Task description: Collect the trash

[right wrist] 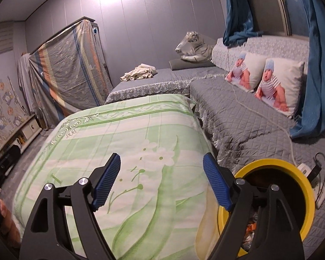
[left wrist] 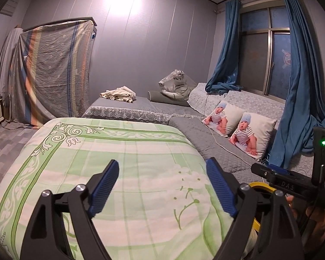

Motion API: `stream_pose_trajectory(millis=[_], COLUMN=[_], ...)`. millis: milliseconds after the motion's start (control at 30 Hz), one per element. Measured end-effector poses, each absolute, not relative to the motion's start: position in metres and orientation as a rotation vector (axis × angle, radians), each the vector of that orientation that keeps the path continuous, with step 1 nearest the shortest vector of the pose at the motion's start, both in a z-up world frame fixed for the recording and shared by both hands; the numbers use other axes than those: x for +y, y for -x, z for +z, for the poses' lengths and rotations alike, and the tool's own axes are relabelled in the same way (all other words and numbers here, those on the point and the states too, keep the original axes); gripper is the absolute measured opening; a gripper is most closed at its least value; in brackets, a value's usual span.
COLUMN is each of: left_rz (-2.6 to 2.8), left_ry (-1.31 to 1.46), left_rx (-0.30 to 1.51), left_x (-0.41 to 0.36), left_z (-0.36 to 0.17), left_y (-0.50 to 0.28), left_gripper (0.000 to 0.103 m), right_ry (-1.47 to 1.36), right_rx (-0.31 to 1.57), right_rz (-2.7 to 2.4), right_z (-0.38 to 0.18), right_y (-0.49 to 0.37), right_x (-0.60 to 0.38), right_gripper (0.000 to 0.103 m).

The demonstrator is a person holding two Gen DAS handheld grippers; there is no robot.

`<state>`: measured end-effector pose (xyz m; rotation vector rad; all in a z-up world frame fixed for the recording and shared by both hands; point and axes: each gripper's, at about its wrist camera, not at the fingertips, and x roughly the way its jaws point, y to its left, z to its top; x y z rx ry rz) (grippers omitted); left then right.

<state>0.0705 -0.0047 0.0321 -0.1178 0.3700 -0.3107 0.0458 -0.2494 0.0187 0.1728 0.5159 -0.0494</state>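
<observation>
Yellow-rimmed bin [right wrist: 292, 169] at four o'clock — light, rigid; grip rim. Left tool [left wrist: 162, 186], right tool [right wrist: 161, 181] apart, empty.

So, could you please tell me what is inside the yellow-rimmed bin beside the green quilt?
The yellow-rimmed bin is mostly dark inside; some crumpled orange and pale scraps show low down. The right gripper's frame covers the rest, so its contents cannot be identified.

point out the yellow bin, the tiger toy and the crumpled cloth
yellow bin [right wrist: 309, 191], right wrist view, on its yellow rim
tiger toy [right wrist: 197, 46], right wrist view, on its striped body
crumpled cloth [left wrist: 119, 93], left wrist view, on its middle
</observation>
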Motion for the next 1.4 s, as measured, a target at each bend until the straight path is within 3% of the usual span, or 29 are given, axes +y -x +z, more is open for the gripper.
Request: stream_pose_trajectory(millis=[267, 500, 1400], left_rz=[-0.261, -0.23, -0.217], left_ry=[0.123, 0.146, 0.154], left_rx=[0.346, 0.358, 0.353], left_x=[0.002, 0.008, 0.007], left_z=[0.024, 0.018, 0.017], left_y=[-0.058, -0.054, -0.049], left_gripper=[0.095, 0.095, 0.095], right_ry=[-0.148, -0.142, -0.163], right_rx=[0.452, 0.409, 0.453], right_rz=[-0.078, -0.12, -0.129], right_z=[0.013, 0.006, -0.021], right_y=[-0.032, -0.021, -0.023], right_x=[-0.243, -0.239, -0.232], right_gripper=[0.086, 0.094, 0.094])
